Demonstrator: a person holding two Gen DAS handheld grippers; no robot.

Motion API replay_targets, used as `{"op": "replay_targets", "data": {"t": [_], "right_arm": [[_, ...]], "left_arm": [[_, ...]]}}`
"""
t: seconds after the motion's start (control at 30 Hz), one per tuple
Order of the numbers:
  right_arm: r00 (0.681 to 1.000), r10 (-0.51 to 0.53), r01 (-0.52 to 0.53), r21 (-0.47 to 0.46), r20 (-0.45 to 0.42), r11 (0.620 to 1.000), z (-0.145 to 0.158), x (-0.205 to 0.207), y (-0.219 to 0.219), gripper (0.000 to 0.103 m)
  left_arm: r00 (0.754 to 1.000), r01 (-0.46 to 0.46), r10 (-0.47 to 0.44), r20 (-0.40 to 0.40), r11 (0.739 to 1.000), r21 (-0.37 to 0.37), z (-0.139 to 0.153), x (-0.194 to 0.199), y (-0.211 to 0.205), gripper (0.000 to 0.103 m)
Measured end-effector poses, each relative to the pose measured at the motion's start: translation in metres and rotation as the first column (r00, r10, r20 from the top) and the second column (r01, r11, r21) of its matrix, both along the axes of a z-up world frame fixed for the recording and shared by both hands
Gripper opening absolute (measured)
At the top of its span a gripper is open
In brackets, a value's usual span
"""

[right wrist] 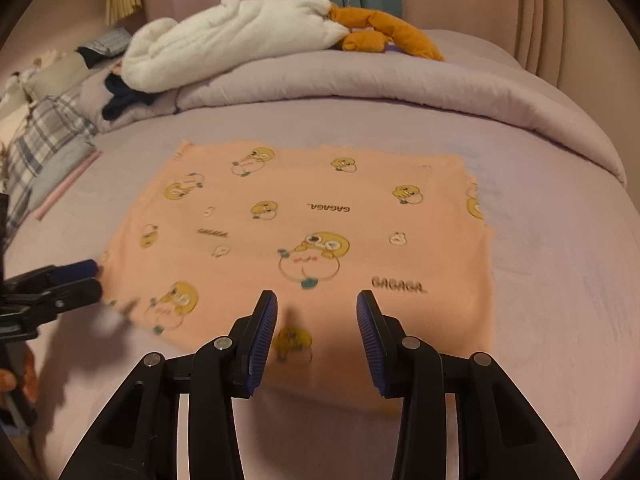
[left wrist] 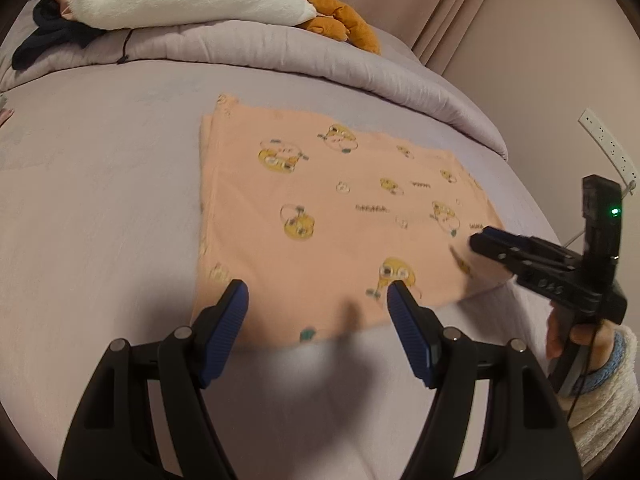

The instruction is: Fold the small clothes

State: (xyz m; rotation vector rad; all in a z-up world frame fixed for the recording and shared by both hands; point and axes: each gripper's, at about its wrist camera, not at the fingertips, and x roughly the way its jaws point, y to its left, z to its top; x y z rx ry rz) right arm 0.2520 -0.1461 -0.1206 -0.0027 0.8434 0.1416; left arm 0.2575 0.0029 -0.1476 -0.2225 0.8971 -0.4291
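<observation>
A peach cloth [left wrist: 320, 208] [right wrist: 304, 224] printed with yellow cartoon ducks lies folded flat, roughly square, on the lavender bed sheet [left wrist: 100, 200]. Over its near edge hangs my left gripper [left wrist: 316, 294], its jaws wide apart and empty; in the right wrist view the left gripper [right wrist: 94, 278] sits beside the cloth's left corner. At the near edge further right hovers my right gripper [right wrist: 318, 300], open with nothing between its blue pads. In the left wrist view the right gripper [left wrist: 486, 242] is at the cloth's right corner, held by a hand in a fluffy sleeve [left wrist: 600, 400].
A rolled lavender duvet [right wrist: 360, 88] crosses the bed behind the cloth. On it lie a white fluffy blanket [right wrist: 224, 40], an orange plush toy [right wrist: 384, 32] and dark clothes [right wrist: 124, 100]. Plaid pillows [right wrist: 44, 148] lie at the left. A power strip [left wrist: 608, 144] hangs on the right wall.
</observation>
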Motion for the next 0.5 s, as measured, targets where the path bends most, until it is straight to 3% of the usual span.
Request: {"op": "replay_targets", "data": {"t": [0.1, 0.23, 0.33, 0.5], "right_arm": [[1.000, -0.004, 0.004, -0.010, -0.015, 1.000, -0.004, 0.009, 0.005, 0.041], [0.996, 0.010, -0.013, -0.035, -0.089, 0.999, -0.021, 0.017, 0.007, 0.044], [0.994, 0.020, -0.023, -0.027, -0.103, 0.999, -0.016, 0.012, 0.007, 0.045], [0.995, 0.035, -0.031, 0.050, -0.095, 0.998, 0.004, 0.017, 0.008, 0.046]], "left_arm": [[1.000, 0.003, -0.003, -0.021, 1.000, -0.015, -0.004, 0.018, -0.004, 0.072], [0.993, 0.010, -0.011, -0.116, 1.000, -0.011, -0.023, 0.034, -0.007, 0.072], [0.993, 0.052, -0.052, -0.102, 0.999, 0.000, -0.019, 0.031, -0.006, 0.072], [0.994, 0.032, -0.043, -0.099, 0.993, -0.109, -0.006, 0.039, 0.016, 0.073]]}}
